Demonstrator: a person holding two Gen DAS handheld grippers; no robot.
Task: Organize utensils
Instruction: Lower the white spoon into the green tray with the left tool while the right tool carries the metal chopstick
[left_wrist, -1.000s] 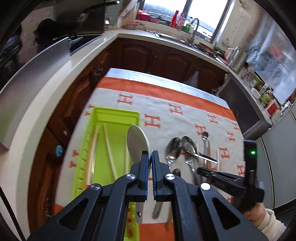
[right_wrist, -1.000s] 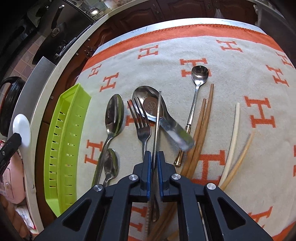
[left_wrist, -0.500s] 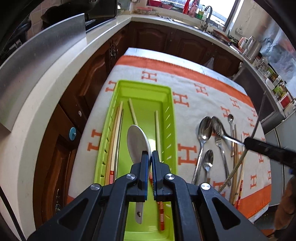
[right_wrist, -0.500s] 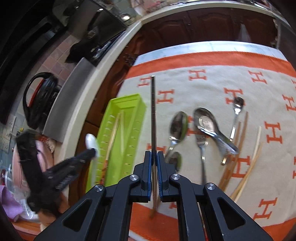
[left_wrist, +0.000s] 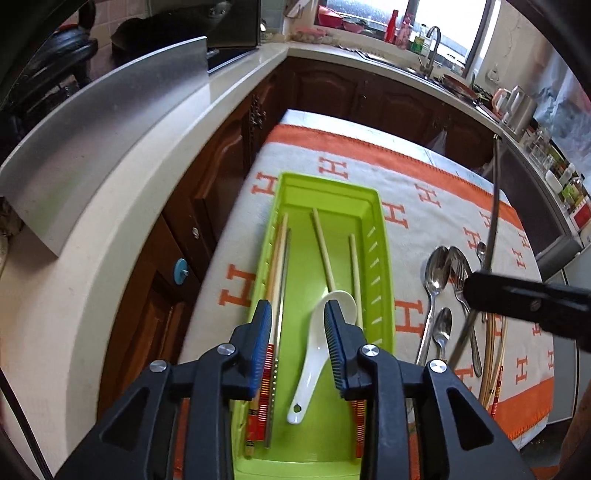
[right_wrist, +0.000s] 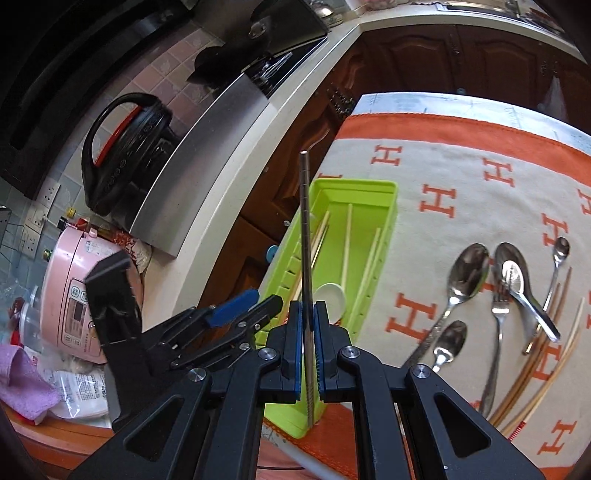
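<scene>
A lime green utensil tray (left_wrist: 384, 236) (right_wrist: 388, 206) lies on the orange-and-cream cloth. Several chopsticks (left_wrist: 325, 247) and a white ceramic spoon (left_wrist: 314, 365) lie in it. My left gripper (left_wrist: 297, 347) is open just above the spoon; it also shows in the right wrist view (right_wrist: 243, 306). My right gripper (right_wrist: 307, 347) is shut on a metal chopstick (right_wrist: 305, 236) that points up over the tray; in the left wrist view its finger (left_wrist: 524, 302) holds the chopstick (left_wrist: 493, 221) right of the tray. Metal spoons (right_wrist: 465, 277), a fork (right_wrist: 498, 325) and more chopsticks (right_wrist: 543, 365) lie on the cloth.
A white counter (left_wrist: 110, 229) with a steel panel (left_wrist: 92, 122) runs left of the table. A pink rice cooker (right_wrist: 74, 295) and a black pressure cooker (right_wrist: 129, 147) stand on it. Dark wood cabinets (left_wrist: 351, 92) and a sink (left_wrist: 428, 48) are at the back.
My left gripper has opened and let the white spoon drop into the tray. My right gripper has carried the metal chopstick left, over the tray's near end.
</scene>
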